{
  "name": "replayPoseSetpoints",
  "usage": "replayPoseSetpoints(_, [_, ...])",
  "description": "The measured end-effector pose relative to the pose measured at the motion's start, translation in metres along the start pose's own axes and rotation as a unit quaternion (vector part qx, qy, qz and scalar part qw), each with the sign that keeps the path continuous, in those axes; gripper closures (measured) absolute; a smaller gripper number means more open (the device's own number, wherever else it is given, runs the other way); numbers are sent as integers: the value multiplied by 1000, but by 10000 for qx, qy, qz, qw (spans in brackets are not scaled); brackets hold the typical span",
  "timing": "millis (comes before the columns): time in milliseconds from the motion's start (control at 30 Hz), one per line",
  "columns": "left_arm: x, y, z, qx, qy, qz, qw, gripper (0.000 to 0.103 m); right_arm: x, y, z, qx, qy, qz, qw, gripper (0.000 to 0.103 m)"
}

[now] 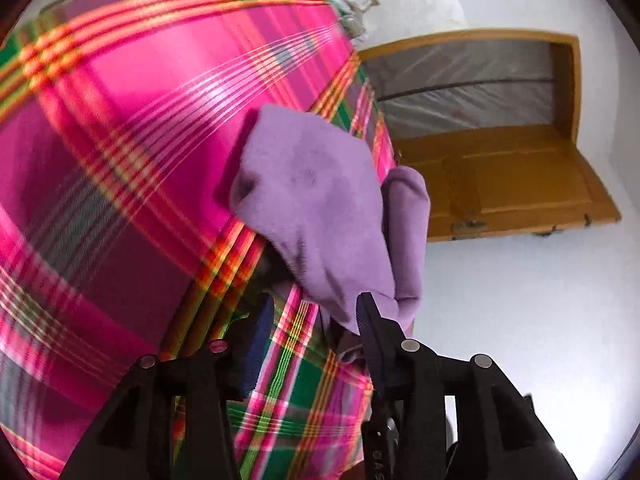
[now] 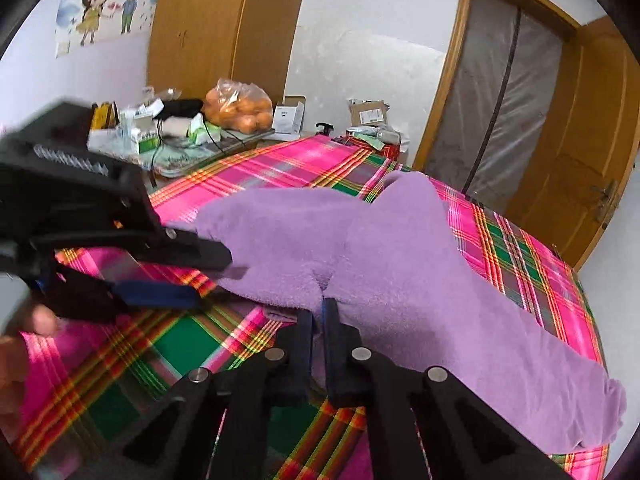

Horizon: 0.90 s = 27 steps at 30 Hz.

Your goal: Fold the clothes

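Garment (image 2: 400,256) on the bedspread (image 2: 520,248) — cluttered table (image 2: 180,152) behind, door (image 2: 580,140) right.

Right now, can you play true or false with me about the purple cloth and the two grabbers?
1. The purple cloth lies on a pink plaid sheet. True.
2. The right gripper is wide open and holds nothing. False: it is shut on the cloth's edge.
3. The left gripper is open. True: its fingers are spread around the cloth's edge.
4. The bag of oranges sits on the purple cloth. False: it sits far back among boxes.
5. The wooden door is blue. False: it is brown.
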<state>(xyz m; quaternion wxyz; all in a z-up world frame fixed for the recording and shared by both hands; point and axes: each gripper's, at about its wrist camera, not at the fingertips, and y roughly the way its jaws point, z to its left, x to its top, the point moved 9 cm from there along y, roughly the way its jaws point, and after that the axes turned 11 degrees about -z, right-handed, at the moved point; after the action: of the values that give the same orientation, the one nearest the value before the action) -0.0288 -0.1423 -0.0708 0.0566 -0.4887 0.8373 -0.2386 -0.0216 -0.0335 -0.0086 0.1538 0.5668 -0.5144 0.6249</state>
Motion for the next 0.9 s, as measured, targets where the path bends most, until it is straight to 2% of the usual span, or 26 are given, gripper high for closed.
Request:
replayPoseSetpoints(167, [2, 8, 0, -80, -405, -113, 9991, 59, 3, -13, -3, 88, 174, -95, 9998, 99])
replayPoseSetpoints(300, [3, 17, -7, -295, -738, -92, 9968, 59, 3, -20, -4, 99, 208, -113, 9997, 99])
replayPoseSetpoints(433, [4, 19, -15, -400, -682, -161, 9967, 60, -4, -23, -7, 89, 243, -63, 9996, 99])
replayPoseSetpoints(467, [4, 19, -17, -356, -602, -176, 9974, 62, -6, -24, -7, 87, 260, -48, 9996, 99])
replayPoseSetpoints(567, [3, 20, -21, -211, -370, -205, 9989, 78, -9, -25, -7, 104, 306, -26, 9995, 99])
replayPoseSetpoints(600, [3, 20, -22, -168, -299, -214, 9992, 89, -10, -26, -7, 110, 319, -24, 9994, 99])
replayPoseSetpoints(633, [4, 18, -23, -140, -242, -235, 9993, 95, -11, -27, -7, 123, 341, -19, 9993, 99])
replayPoseSetpoints(833, [16, 2, -28, -148, -34, -531, 9985, 99, -16, -31, -5, 284, 510, 27, 9983, 99])
replayPoseSetpoints(900, [22, -6, -34, -179, 83, -721, 9972, 99, -16, -38, -4, 432, 588, -63, 9973, 95])
